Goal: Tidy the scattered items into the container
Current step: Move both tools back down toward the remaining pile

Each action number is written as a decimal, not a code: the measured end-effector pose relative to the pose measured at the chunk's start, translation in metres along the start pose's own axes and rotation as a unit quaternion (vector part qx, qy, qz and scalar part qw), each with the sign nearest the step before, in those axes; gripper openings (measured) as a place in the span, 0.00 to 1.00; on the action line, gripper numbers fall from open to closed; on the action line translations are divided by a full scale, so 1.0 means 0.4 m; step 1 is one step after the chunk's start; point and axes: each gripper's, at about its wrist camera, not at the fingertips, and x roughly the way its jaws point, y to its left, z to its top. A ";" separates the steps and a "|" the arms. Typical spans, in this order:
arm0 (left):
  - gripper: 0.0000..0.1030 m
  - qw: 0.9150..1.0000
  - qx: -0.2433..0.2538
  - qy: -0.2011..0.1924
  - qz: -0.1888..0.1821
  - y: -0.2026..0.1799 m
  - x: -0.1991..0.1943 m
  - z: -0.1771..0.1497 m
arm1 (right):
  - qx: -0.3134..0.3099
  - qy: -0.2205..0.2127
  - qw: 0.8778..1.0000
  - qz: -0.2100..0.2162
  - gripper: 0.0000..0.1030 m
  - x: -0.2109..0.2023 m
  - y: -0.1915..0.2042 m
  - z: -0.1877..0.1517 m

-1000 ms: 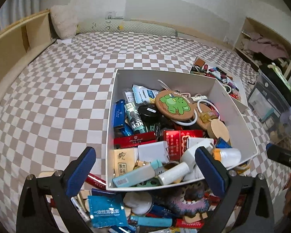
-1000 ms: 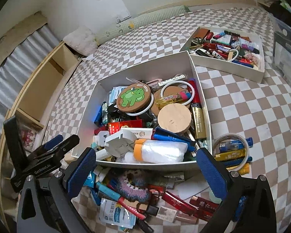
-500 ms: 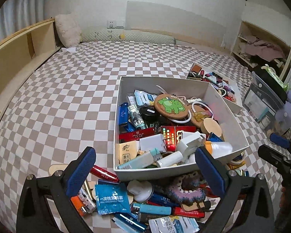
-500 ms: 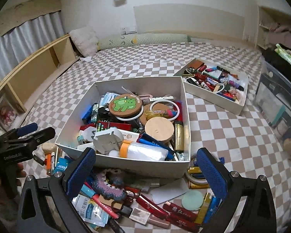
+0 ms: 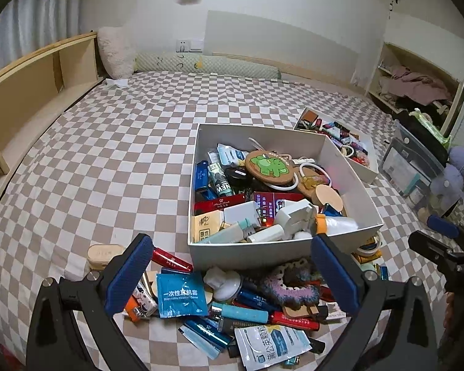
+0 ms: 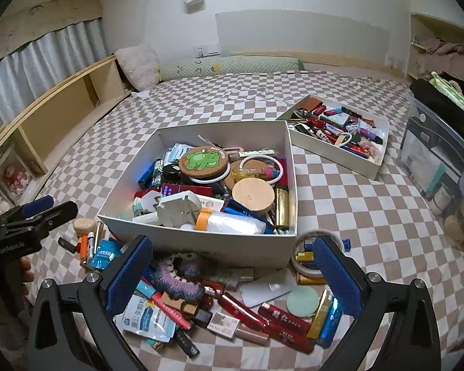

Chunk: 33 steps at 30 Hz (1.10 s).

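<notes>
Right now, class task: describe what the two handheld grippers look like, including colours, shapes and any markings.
Both are black frames with bare silver bolts. The left gripper and right gripper each carry two flat, ribbed blue pads. In the right wrist view, the left gripper's body shows white lettering, too small to read surely.

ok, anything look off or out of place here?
Yes. A heap of small items lies loose on the checkered bedspread against the near wall of the big white box, not inside. The box is heaped, and a wrapped roll lies at its front rim. Both grippers are open, holding nothing.
</notes>
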 end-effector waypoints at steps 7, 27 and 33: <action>1.00 0.999 0.008 -0.035 0.005 0.020 -0.045 -0.039 | 0.009 -0.014 1.000 0.007 1.00 -0.037 -0.006 -0.051; 1.00 0.994 0.022 0.001 0.111 0.285 -0.002 -0.131 | 0.042 -0.058 0.997 0.014 1.00 -0.082 -0.101 -0.172; 1.00 0.993 0.002 0.023 0.118 0.383 0.029 -0.155 | 0.054 -0.032 0.998 0.011 1.00 -0.076 -0.139 -0.202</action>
